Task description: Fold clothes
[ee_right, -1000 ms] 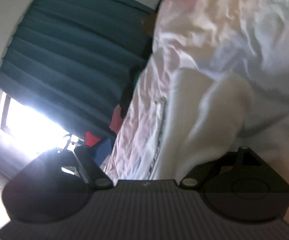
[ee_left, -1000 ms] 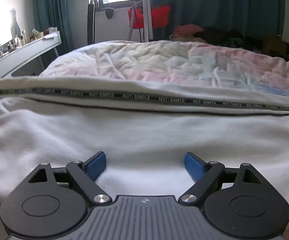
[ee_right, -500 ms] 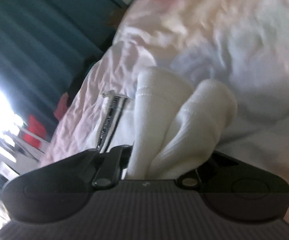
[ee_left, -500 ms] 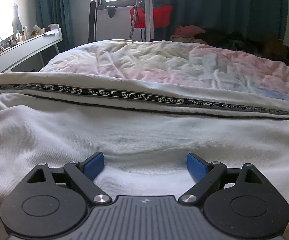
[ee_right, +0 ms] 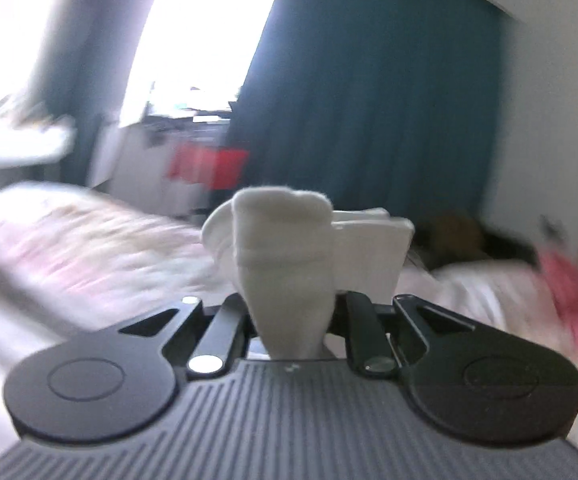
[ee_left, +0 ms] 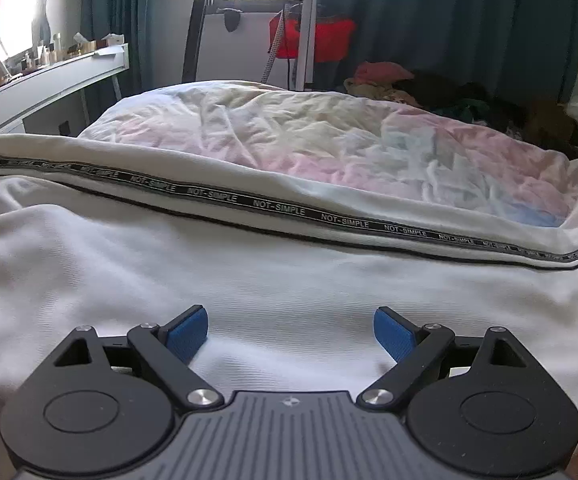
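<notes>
Across the near edge of the bed (ee_left: 329,136) lies a white sweatshirt (ee_left: 269,280) with black lettered tape trim (ee_left: 277,210). Over it hovers the left gripper (ee_left: 291,330), jaws spread and empty. Lifted clear of the bed, the right gripper (ee_right: 291,320) pinches a bunched white cuff (ee_right: 285,248).

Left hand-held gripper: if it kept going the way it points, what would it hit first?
Probably the white garment just ahead of the open left hand-held gripper; depth is hard to judge.
</notes>
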Tool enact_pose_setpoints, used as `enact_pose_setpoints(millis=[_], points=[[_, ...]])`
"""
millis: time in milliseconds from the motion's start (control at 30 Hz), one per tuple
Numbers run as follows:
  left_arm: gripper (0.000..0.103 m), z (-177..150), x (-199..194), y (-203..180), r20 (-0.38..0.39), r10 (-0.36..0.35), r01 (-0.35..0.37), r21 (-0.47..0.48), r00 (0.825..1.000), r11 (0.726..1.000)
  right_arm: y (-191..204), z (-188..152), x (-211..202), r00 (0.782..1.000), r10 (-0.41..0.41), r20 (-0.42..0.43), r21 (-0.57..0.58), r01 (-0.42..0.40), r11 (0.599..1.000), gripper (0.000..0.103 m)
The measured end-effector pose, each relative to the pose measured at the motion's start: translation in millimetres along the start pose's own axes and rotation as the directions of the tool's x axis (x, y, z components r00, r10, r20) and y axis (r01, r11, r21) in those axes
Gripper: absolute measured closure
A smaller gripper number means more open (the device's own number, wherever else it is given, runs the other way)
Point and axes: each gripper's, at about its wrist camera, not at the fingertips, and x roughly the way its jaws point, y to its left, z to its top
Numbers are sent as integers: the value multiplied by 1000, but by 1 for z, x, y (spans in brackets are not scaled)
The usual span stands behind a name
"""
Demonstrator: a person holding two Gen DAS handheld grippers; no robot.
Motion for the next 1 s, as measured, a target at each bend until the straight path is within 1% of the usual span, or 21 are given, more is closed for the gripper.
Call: enact_pose_setpoints(millis=[33, 67, 133, 200, 233, 300, 333, 433, 667, 767, 833, 900, 933, 1000], points=[[12, 1, -2, 2, -2, 1, -1, -9, 1000, 1000, 23, -2, -5, 999, 54, 2, -71, -53, 996, 90], [12, 2, -4, 5, -3, 0, 0, -20, 1000, 1000, 40, -5, -8, 995, 102, -11, -113, -103, 988, 90], [12, 4, -6, 11, -6, 2, -3, -50, 1000, 999, 74, -17, -11, 979, 193, -71, -188, -203, 961, 90], [12, 6, -7, 18, -10, -5, 5, -81, 1000, 997, 102, -33, -11, 959, 241, -151, -250, -273, 929, 90], [12, 6, -8, 21, -11, -9, 8, -94, 1000, 995, 115, -42, -10, 949, 249, -193, -286, -297, 911, 90], [12, 8, -7, 25, -15, -17, 15, -114, 1000, 993, 128, -56, -8, 944, 240, -226, -344, -308, 887, 90], [12, 9, -7, 26, -18, -21, 18, -123, 1000, 992, 131, -59, -8, 944, 236, -230, -351, -306, 885, 90], [12, 10, -5, 29, -28, -31, 27, -133, 999, 991, 126, -58, -9, 943, 239, -234, -323, -307, 895, 90], [11, 11, -1, 29, -48, -37, 31, -125, 998, 992, 134, -57, -14, 946, 231, -228, -341, -300, 891, 90], [11, 11, 0, 28, -52, -39, 33, -121, 998, 992, 135, -52, -7, 944, 244, -223, -333, -309, 891, 90], [11, 12, 1, 28, -55, -42, 35, -124, 998, 992, 135, -49, -11, 943, 270, -196, -323, -322, 890, 90], [11, 13, 0, 30, -56, -49, 41, -136, 997, 990, 137, -43, -20, 937, 315, -150, -320, -348, 881, 89], [11, 14, 0, 32, -56, -53, 44, -145, 997, 988, 140, -41, -26, 931, 340, -131, -323, -364, 873, 89], [11, 15, -1, 35, -56, -59, 49, -160, 997, 986, 149, -38, -35, 912, 395, -113, -349, -409, 843, 90]])
